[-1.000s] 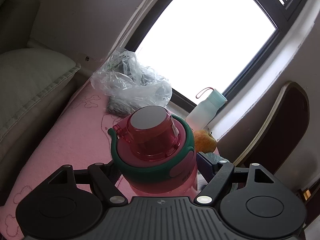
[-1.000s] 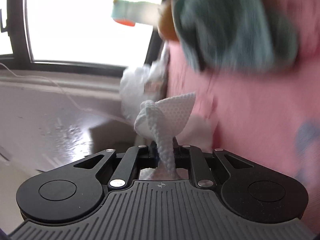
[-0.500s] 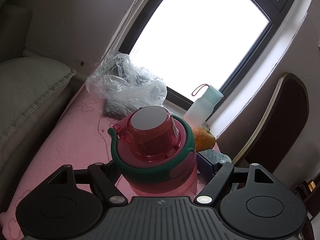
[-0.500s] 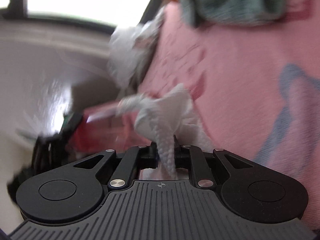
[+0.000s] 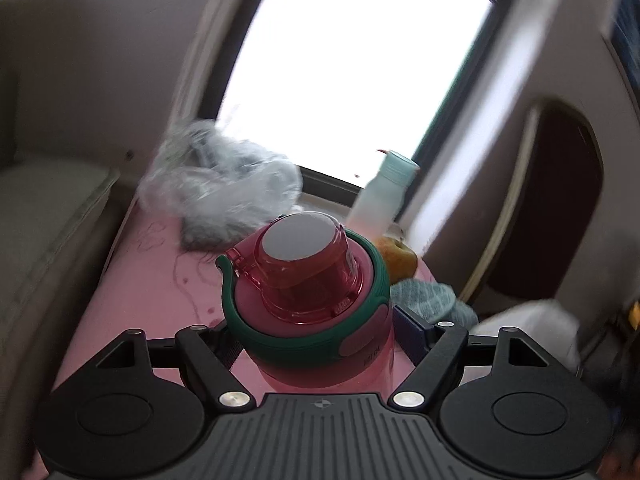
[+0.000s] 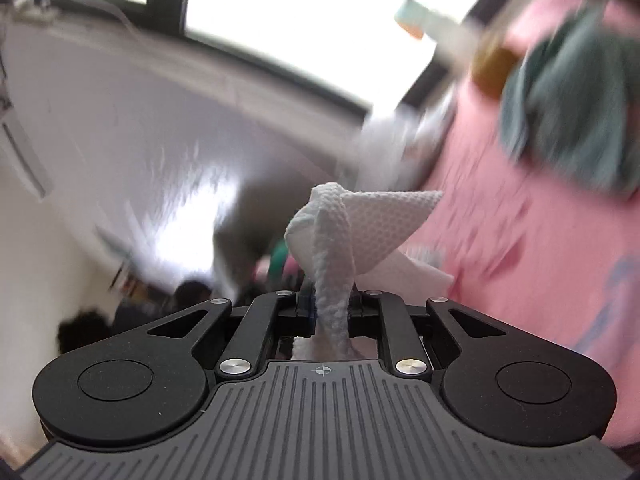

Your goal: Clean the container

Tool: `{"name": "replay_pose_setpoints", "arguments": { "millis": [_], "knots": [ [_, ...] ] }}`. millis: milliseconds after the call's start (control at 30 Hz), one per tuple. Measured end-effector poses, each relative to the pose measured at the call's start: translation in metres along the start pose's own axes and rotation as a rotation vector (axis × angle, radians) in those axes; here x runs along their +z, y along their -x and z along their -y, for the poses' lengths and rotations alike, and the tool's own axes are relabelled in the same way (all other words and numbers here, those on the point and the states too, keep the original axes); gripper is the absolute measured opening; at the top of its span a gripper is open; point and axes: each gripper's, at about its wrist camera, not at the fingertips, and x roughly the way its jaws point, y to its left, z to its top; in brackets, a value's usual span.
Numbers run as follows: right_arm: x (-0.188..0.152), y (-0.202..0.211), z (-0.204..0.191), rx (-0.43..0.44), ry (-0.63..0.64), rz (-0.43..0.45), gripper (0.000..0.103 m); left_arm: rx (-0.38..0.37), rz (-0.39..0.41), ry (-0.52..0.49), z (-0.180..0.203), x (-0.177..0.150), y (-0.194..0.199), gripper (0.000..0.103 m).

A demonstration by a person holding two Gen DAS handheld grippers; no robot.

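The left gripper (image 5: 320, 332) is clamped on a pink water bottle (image 5: 320, 312), its fingers pressing the body from both sides just below the green collar. The bottle stands upright between them over a pink tablecloth (image 5: 152, 288), with its translucent red flip lid (image 5: 300, 256) shut.

The right gripper (image 6: 330, 308) has its jaws pinched together on a white paper towel (image 6: 352, 224), which twists up from between the fingertips and fans out ahead of them. In the left wrist view a white blur at the right edge, beside the left gripper, may be this towel; it is apart from the bottle.

Behind the bottle lie a crumpled clear plastic bag (image 5: 224, 184), a frosted bottle with a mint cap (image 5: 384, 192), a yellowish fruit (image 5: 396, 256) and a teal cloth (image 5: 428, 300).
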Motion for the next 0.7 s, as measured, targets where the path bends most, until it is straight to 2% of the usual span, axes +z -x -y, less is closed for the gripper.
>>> {"name": "replay_pose_setpoints", "arguments": {
  "millis": [67, 167, 233, 333, 467, 567, 667, 700],
  "knots": [
    [0.006, 0.011, 0.001, -0.126, 0.046, 0.063, 0.018, 0.009, -0.001, -0.099, 0.017, 0.002, -0.006, 0.076],
    [0.004, 0.013, 0.007, -0.309, 0.108, 0.080, 0.018, 0.015, -0.013, -0.276, 0.048, 0.001, -0.019, 0.075],
    [-0.001, 0.009, 0.008, -0.389, 0.156, 0.069, 0.018, 0.015, -0.037, -0.382, 0.067, -0.002, -0.027, 0.074],
    [-0.009, -0.008, 0.009, -0.469, 0.248, 0.039, 0.019, 0.015, -0.071, -0.475, 0.087, -0.008, -0.035, 0.073],
    [-0.019, -0.029, 0.014, -0.551, 0.358, -0.004, 0.020, 0.085, -0.115, -0.503, 0.093, -0.012, -0.036, 0.076],
    [-0.026, -0.052, 0.019, -0.670, 0.439, -0.073, 0.024, 0.110, -0.133, -0.485, 0.089, -0.011, -0.032, 0.083],
    [-0.029, -0.058, 0.014, -0.704, 0.492, -0.105, 0.038, 0.124, -0.141, -0.480, 0.086, -0.011, -0.026, 0.089],
    [-0.028, -0.059, 0.011, -0.705, 0.494, -0.120, 0.050, 0.125, -0.143, -0.476, 0.086, -0.011, -0.025, 0.090]
  ]
}}
